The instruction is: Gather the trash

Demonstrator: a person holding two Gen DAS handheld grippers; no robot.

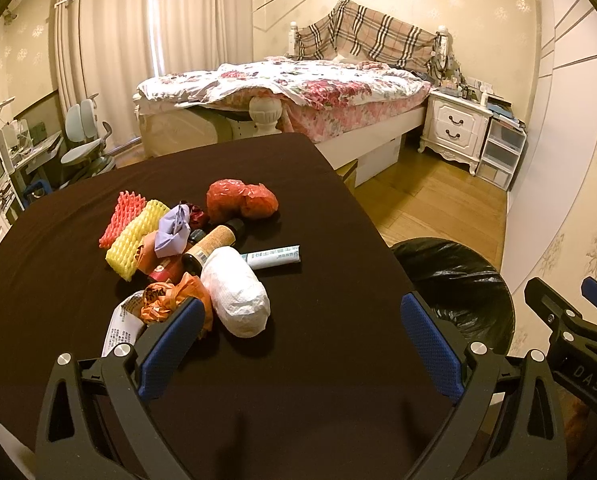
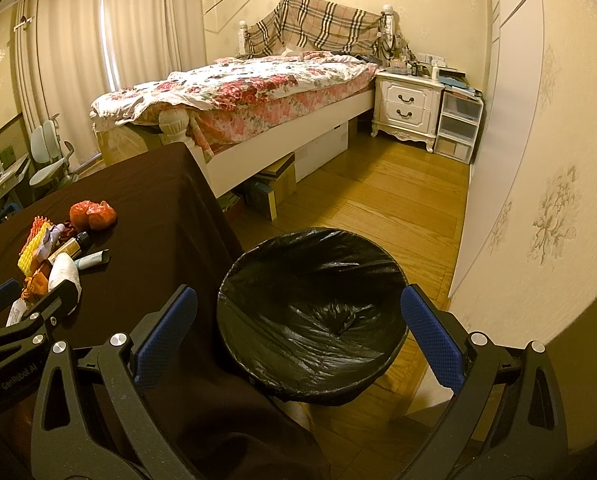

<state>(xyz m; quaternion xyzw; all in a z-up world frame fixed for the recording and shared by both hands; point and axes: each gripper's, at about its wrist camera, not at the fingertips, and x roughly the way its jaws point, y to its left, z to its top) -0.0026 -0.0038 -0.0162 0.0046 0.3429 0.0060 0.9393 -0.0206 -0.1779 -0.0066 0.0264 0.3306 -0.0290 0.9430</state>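
Covering the tabletop is a dark brown cloth, standing in a bedroom beside one floral-quilted bed. One trash pile is lying there: two foam fruit nets, one bottle, one tube. One black-lined bin is sitting alongside. Both the left gripper and right gripper are hovering, jaws spread, pinching nothing; "GenRobot.AI" is showing.

Bare tablecloth lies open before the trash pile; the bin mouth gapes unobstructed.
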